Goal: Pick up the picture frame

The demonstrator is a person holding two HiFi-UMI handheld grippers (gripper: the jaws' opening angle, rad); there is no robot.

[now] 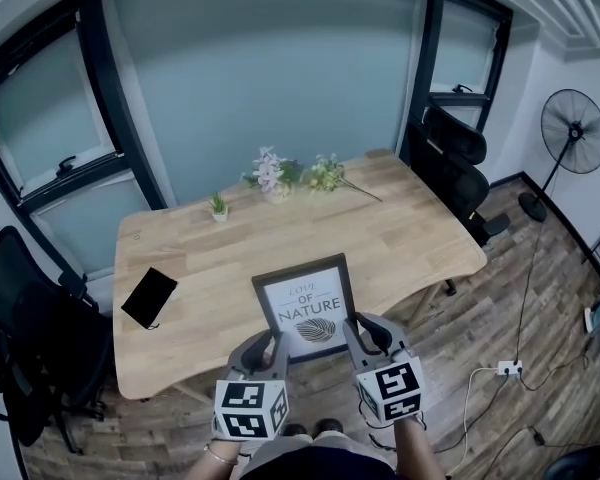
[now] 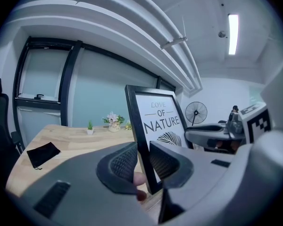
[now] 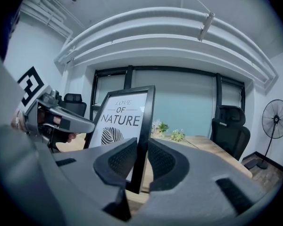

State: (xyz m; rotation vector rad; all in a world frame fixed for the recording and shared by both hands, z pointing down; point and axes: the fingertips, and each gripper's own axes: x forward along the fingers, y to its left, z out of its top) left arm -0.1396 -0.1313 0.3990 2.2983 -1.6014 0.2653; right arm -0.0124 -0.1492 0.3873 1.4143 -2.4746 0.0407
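Nearest, at 6 o'clock, the left hand-held gripper (image 1: 268, 345) clamps the picture frame (image 1: 305, 306) by its left edge, jaws narrowed onto it; the right hand-held gripper (image 1: 357, 330) pinches the right edge likewise. Between them, the frame sits over the near edge of the table (image 1: 410, 243); flowers (image 1: 280, 174) lie at 12 o'clock.

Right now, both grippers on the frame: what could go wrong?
The left gripper and right gripper pinch only the thin side rails of the picture frame near its bottom corners. Most of it stands above the fingers, so it may tip.
It sits at the near edge of the table: a slip could drop it to the floor.
If the grippers drift apart, a rail could pull free.
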